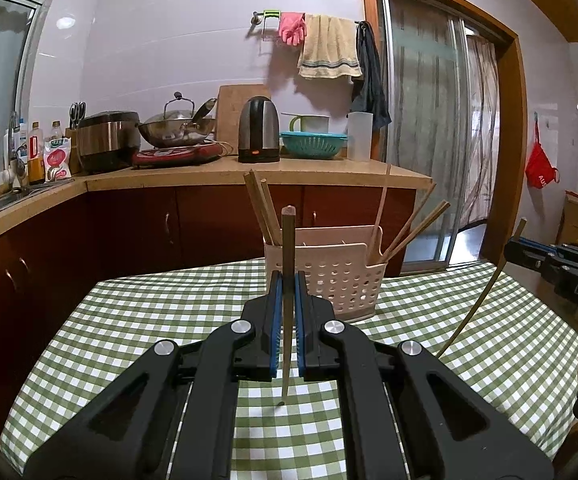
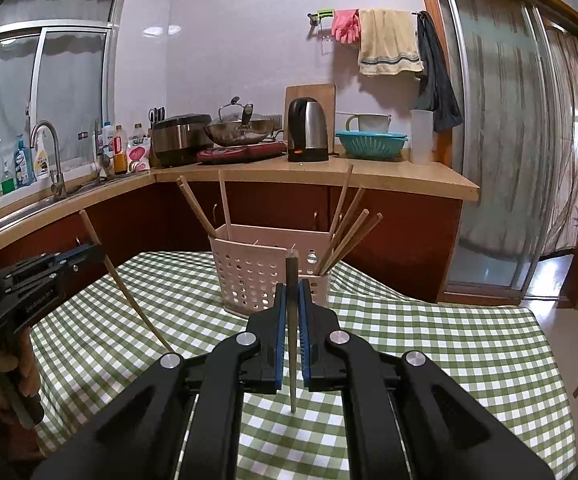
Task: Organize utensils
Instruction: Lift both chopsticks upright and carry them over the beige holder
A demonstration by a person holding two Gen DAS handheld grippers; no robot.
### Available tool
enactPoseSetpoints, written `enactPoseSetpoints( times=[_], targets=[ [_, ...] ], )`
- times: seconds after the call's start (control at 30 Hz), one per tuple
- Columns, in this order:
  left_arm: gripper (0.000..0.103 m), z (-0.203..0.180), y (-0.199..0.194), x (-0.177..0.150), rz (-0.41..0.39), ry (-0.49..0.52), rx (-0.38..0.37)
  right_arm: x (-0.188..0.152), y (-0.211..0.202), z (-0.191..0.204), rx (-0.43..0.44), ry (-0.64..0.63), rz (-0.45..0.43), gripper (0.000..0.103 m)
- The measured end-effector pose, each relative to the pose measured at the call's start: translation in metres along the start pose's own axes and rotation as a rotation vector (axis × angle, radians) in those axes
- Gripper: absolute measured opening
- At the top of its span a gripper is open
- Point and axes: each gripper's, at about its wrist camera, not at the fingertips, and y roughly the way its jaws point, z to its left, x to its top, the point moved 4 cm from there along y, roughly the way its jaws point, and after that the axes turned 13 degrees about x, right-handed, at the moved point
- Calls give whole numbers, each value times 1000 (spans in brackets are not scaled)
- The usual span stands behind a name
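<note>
A pale perforated utensil holder [image 1: 329,276] [image 2: 249,276] stands on the far part of a green checked table [image 1: 129,320] [image 2: 429,340]. Several wooden chopsticks [image 1: 263,216] [image 2: 349,232] lean out of it. My left gripper [image 1: 287,280] is shut on one upright chopstick [image 1: 287,248], a little short of the holder; its lower tip hangs just above the cloth. My right gripper [image 2: 292,286] is shut on another upright chopstick [image 2: 291,268], also just in front of the holder. Each gripper shows in the other's view, right [image 1: 509,246] and left [image 2: 89,254], with its stick slanting down [image 1: 477,308] [image 2: 129,292].
Behind the table runs a kitchen counter [image 1: 329,168] with a kettle [image 1: 259,130], a wok [image 1: 177,124], a rice cooker [image 1: 107,140] and a teal colander [image 1: 313,144]. A sink with a tap [image 2: 49,160] is at the left. A sliding glass door [image 2: 509,160] is to the right.
</note>
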Motion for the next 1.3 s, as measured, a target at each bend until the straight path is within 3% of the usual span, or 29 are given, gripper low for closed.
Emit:
enactPoseSetpoints(
  times=[0.43, 0.67, 1.0, 1.3],
  targets=[
    [6, 1, 4, 13, -17, -15, -38, 14, -4, -2, 11, 8, -46, 7],
    [6, -7, -2, 54, -87, -29, -88, 50, -11, -2, 27, -20, -132, 7],
    [6, -22, 10, 120, -233, -21, -89, 108, -2, -8, 33, -73, -251, 7],
    [6, -27, 44, 145, -258, -22, -63, 138, 31, -25, 36, -80, -304, 7]
  ],
)
